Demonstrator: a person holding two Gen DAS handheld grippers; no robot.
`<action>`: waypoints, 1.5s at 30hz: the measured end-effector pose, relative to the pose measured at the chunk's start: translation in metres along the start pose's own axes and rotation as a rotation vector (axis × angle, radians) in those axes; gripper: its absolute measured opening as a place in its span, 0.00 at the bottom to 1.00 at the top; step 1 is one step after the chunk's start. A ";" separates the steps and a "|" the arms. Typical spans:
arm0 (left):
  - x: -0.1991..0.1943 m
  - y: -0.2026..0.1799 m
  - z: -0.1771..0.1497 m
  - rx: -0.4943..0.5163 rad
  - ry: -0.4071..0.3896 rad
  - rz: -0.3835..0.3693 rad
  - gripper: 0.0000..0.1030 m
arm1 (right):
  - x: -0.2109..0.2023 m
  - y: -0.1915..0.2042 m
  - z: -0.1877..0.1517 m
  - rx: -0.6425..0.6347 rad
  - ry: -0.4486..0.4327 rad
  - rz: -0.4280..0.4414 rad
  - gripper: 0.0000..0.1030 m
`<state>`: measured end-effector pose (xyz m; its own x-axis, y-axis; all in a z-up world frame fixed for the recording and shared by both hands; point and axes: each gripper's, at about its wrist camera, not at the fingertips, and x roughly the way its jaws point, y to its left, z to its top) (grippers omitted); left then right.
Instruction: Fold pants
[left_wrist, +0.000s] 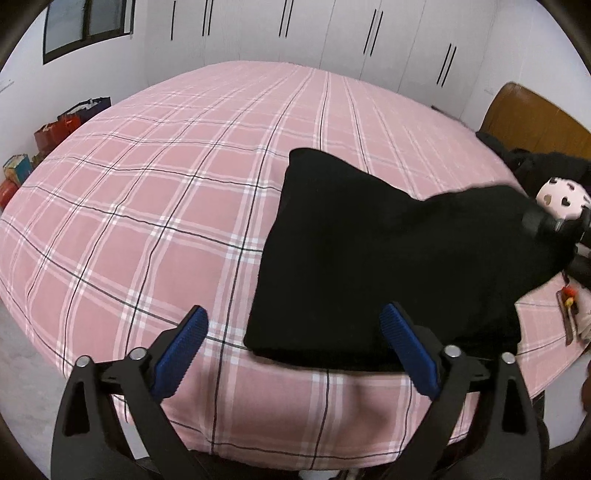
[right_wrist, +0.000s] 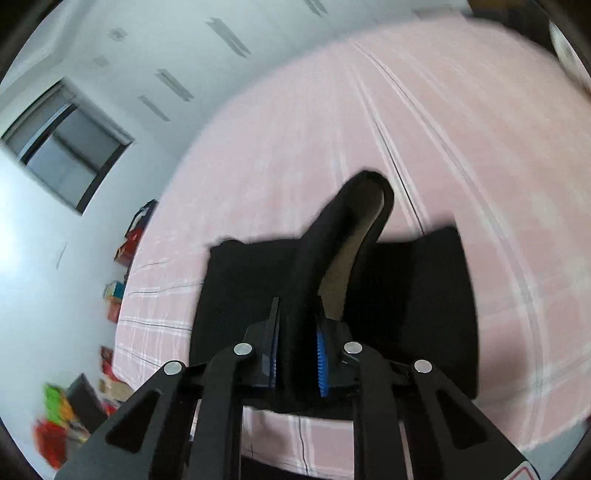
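Left gripper (left_wrist: 293, 332) sits low at the near edge of the bed (left_wrist: 147, 192), its two blue-padded fingers (left_wrist: 177, 354) spread wide with nothing between them. The right-hand pad hangs over the near corner of the black pants (left_wrist: 369, 258); whether it brushes the cloth can't be told. The left-hand pad is over bare pink plaid sheet.

Over to the right gripper (right_wrist: 297, 354): its fingers are drawn in narrow, pinching a fold of the pants (right_wrist: 406, 314) between the two blue pads (right_wrist: 322, 363). That pinched strip rises up and away from the pads, curling over at the top so a paler inner lining shows. The right wrist view is blurred, so finer detail is lost.

One pair of pants, folded into a thick dark block, lying on the near right part of the bed, with the lifted end on the right gripper's side. In the left wrist view that far end is raised toward the right gripper's dark body at the picture's right edge.

Count around the room: one wooden headboard (left_wrist: 535, 118) at the right, one pink helmet (left_wrist: 563, 199) with heart-shaped holes beside a dark heap of clothing (left_wrist: 539, 166). One window (left_wrist: 85, 29), a run of white wardrobe doors (left_wrist: 332, 33), and a cluster of bags and boxes (left_wrist: 55, 133) on the floor along the left side of the bed; their number can't be told
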<state>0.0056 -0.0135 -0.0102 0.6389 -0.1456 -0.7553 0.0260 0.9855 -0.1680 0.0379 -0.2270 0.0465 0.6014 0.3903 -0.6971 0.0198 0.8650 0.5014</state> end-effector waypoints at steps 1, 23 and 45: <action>0.000 0.002 0.000 -0.008 0.001 -0.005 0.92 | 0.003 -0.004 0.001 -0.001 0.010 -0.025 0.14; -0.024 0.038 -0.011 -0.132 0.021 -0.039 0.92 | 0.048 0.097 0.029 0.003 0.120 0.171 0.12; -0.058 0.097 -0.039 -0.355 -0.008 -0.054 0.92 | 0.049 0.124 0.051 -0.169 0.093 0.115 0.16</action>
<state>-0.0585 0.0875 -0.0074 0.6496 -0.1948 -0.7349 -0.2076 0.8844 -0.4179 0.1106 -0.1161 0.1007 0.5158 0.5104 -0.6881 -0.1837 0.8504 0.4931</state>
